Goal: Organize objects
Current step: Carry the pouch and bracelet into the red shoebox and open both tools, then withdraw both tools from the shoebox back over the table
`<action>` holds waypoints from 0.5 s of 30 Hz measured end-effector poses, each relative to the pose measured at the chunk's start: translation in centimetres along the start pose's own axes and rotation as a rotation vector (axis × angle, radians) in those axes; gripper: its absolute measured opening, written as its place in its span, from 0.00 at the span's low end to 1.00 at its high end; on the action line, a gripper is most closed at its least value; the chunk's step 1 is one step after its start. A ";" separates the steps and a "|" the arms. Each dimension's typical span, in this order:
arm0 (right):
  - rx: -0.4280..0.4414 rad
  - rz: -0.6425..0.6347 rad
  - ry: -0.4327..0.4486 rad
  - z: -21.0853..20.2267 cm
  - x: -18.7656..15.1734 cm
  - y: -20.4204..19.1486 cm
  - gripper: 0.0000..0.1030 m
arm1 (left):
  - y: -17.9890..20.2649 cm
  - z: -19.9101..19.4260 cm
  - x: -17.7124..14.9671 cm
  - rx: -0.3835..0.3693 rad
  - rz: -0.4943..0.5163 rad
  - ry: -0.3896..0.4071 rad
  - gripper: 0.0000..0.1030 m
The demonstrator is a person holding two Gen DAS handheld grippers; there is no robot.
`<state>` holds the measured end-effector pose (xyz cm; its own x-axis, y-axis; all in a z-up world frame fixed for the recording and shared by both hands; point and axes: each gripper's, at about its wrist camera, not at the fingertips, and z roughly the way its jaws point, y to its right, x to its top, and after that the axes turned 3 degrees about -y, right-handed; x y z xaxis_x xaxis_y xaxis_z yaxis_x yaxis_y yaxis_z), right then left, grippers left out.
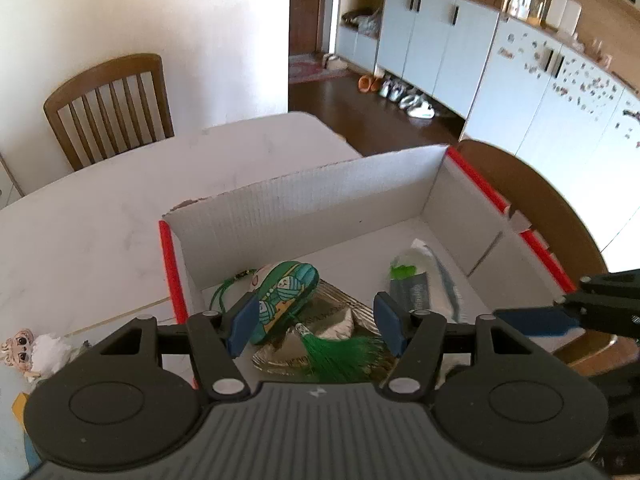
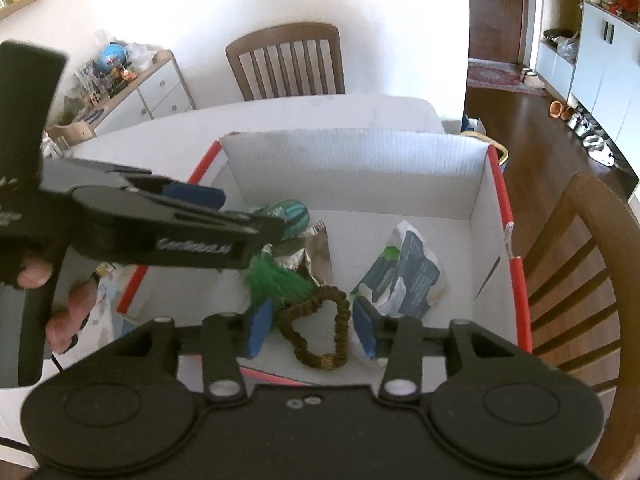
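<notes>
Cardboard box (image 1: 320, 184), white inside and red along the rims, standing on a pale table (image 1: 100, 220). Farthest left, outside the box, a small doll figure (image 1: 22, 350) lying on the table. Inside, toward the left wall, a green painted pouch (image 1: 286, 292) with a cord, tilted up on one end; probably light and soft-sided, best taken across its narrow waist rather than by the cord. Just beside it, a green tassel (image 1: 340, 354) draped over a crumpled foil wrapper (image 1: 340, 318); both likely flimsy and prone to slipping out of a shallow pinch. Left gripper (image 1: 316, 326) held wide above this cluster, gripping nothing, its left pad close beside the pouch. Further right, a brown beaded loop (image 2: 344, 312) on the box floor, limp and floppy by the look of it; better pinched across one strand. Right gripper (image 2: 312, 330) spread around that loop, pads (image 2: 260, 328) clear of it, nothing clamped. Rightmost, a white-and-dark sachet (image 2: 408, 276), thin, crinkly, easy to crush, lying near the right wall.
</notes>
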<state>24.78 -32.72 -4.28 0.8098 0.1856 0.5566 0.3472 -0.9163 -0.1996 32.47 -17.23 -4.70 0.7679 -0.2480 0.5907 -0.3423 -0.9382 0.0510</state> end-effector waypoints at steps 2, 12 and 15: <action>0.003 0.001 0.011 -0.5 0.0 -0.2 0.46 | 0.0 -1.0 -0.3 -0.012 0.000 0.016 0.61; -0.002 0.021 0.064 -2.5 -0.1 -2.3 0.58 | -1.4 -5.7 -2.1 -0.045 -0.003 0.086 0.66; -0.007 0.026 0.077 -2.9 -0.2 -3.3 0.59 | -2.3 -6.9 -2.7 -0.057 -0.012 0.101 0.66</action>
<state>22.16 -30.78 -1.41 0.7798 0.1342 0.6115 0.3228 -0.9231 -0.2089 27.42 -12.75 -0.83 0.7148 -0.2082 0.6676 -0.3654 -0.9251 0.1027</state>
